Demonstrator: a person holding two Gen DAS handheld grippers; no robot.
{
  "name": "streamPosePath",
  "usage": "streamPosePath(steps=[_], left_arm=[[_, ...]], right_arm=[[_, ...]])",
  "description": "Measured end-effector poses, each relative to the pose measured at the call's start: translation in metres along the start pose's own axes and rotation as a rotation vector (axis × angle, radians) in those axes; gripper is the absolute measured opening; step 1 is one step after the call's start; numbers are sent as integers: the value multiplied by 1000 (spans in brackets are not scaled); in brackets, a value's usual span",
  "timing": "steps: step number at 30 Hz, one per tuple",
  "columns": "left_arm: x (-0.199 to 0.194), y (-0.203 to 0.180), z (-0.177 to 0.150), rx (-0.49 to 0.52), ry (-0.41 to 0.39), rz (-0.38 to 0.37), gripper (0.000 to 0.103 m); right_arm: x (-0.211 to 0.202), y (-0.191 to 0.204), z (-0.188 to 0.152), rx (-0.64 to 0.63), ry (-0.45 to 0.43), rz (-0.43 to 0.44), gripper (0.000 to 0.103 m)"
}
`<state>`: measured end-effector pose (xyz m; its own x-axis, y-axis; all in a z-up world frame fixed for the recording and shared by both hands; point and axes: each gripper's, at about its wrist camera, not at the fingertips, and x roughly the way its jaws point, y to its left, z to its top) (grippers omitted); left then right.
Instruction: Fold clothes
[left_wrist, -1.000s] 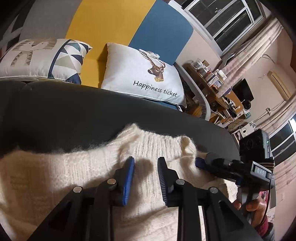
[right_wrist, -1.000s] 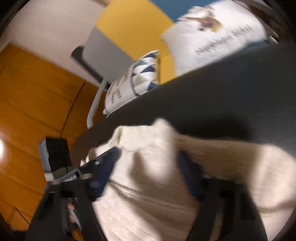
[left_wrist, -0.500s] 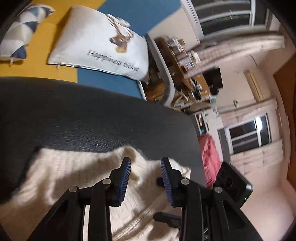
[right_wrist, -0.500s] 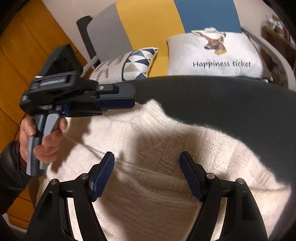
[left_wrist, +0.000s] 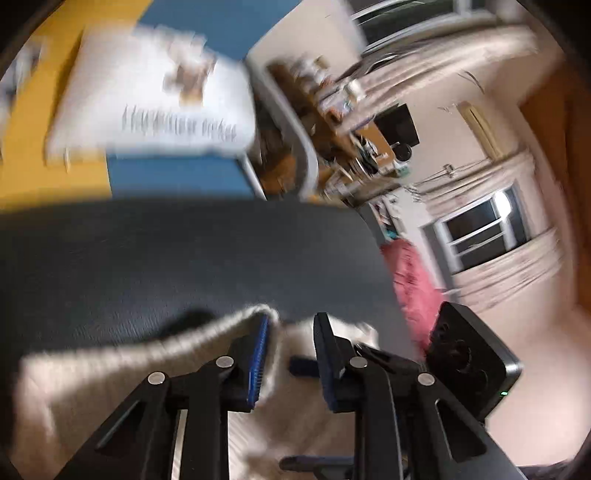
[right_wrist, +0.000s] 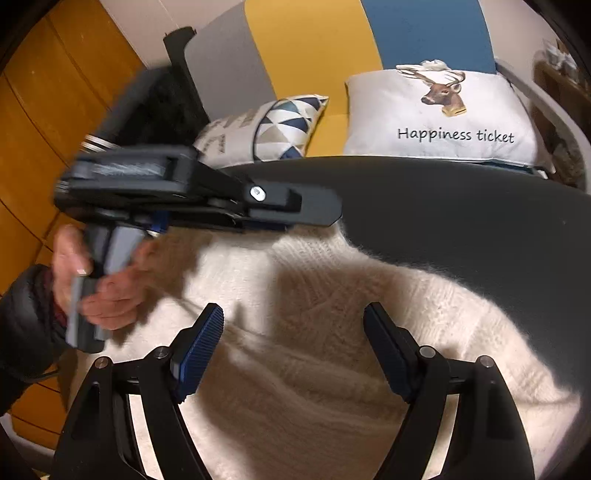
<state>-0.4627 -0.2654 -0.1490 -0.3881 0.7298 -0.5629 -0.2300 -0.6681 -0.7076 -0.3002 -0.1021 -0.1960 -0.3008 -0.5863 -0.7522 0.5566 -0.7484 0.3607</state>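
A fluffy cream knitted sweater (right_wrist: 314, 332) lies on a dark grey surface (right_wrist: 443, 206). My right gripper (right_wrist: 293, 325) hovers over its middle, its jaws wide and still opening, the pads touching nothing. My left gripper (left_wrist: 290, 332) is at the sweater's (left_wrist: 110, 376) far corner, seen through heavy blur. Its jaws are closing with the knit edge between them, a gap still showing beside the right pad. In the right wrist view the left gripper (right_wrist: 314, 218) lies on its side over the sweater's far edge, held by a hand (right_wrist: 103, 288).
Beyond the dark surface are a white deer pillow (right_wrist: 436, 118) and a triangle-patterned pillow (right_wrist: 266, 129) on a grey, yellow and blue sofa. An orange wooden wall (right_wrist: 37, 110) is at the left. A red cloth (left_wrist: 413, 288) lies past the surface's right edge.
The left gripper has swung right along the sweater's far edge to its corner, and its jaws have narrowed. The right gripper's jaws have widened off the knit and its view has levelled.
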Motion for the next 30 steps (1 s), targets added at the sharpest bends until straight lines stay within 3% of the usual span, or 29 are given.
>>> streamPosePath(steps=[3,6,7,11,14,16,21,24,25,26,28,30], left_arm=[[10,23,1,-63,10,156,1],[0,33,1,-128,-24,140,7],[-8,32,0,-137,-36,130,18],[-59,25,-10,-134,-120,58,22],[-91,23,-19,-98,-140,64,22],[-99,28,-26,-83,-112,101,22],[-86,46,-46,-68,-17,212,21],[-90,55,-53,-76,-89,269,6],[-92,57,-54,-97,-118,256,9],[-96,58,-56,-115,-140,218,18],[-109,59,-60,-153,-187,134,20],[-125,63,-63,-184,-227,125,20]], right_arm=[[4,-6,-8,31,-44,7,81],[6,-2,-13,10,-58,-9,81],[7,-1,-13,3,-52,-16,81],[4,3,-9,-19,-34,-25,81],[-6,14,-5,-32,-41,9,82],[-7,31,0,-92,-36,49,82],[26,38,9,-109,39,-3,83],[31,21,5,-40,-11,-6,82],[31,20,3,-37,-17,-5,82],[30,22,2,-50,-17,-16,82],[32,29,-2,-103,-9,-58,82],[34,31,0,-130,-2,-79,82]])
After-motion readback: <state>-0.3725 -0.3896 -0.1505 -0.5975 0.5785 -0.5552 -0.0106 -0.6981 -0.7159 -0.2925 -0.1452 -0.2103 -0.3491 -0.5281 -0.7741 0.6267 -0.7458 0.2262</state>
